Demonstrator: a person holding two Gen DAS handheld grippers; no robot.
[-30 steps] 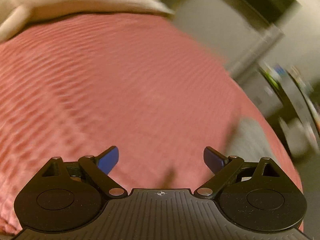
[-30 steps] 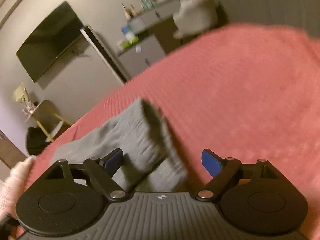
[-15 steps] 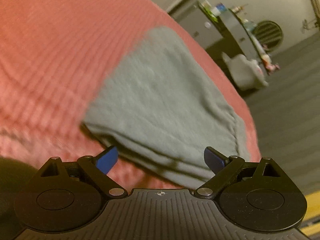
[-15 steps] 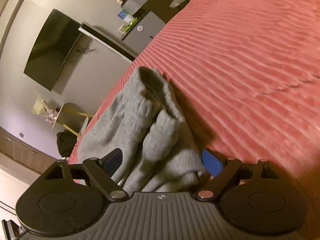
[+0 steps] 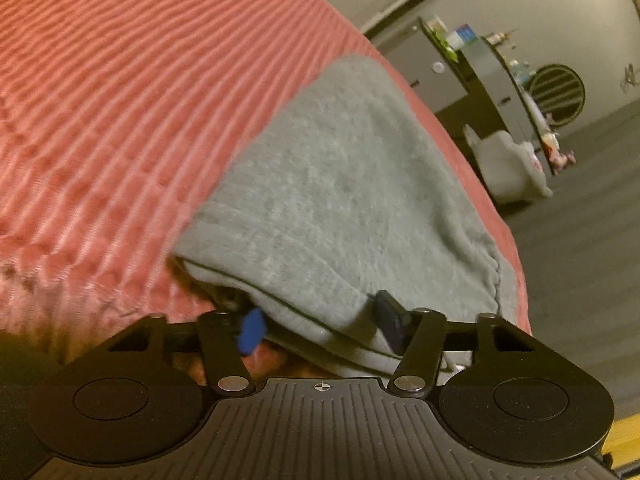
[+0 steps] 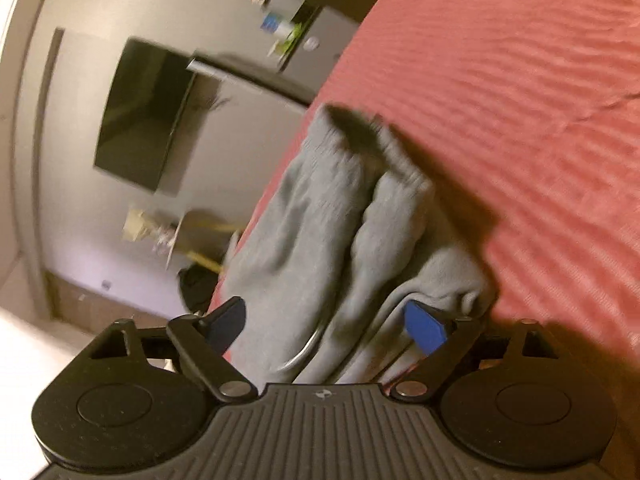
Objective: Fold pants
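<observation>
As both grippers reach the cloth:
Pants: grey, on red bedspread, 12 o'clock of L gripper.
L jaws: closing round folded edge.
R gripper: apart, straddling bunched end.
Handling: soft, light, limp; take layered edge.

Support surface: bed with a red ribbed bedspread. Grey pants, folded over, lie directly on it, close to the bed's edge

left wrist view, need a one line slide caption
Left hand-held gripper closing around the near folded edge of grey pants lying on a ribbed red bedspread.
</observation>
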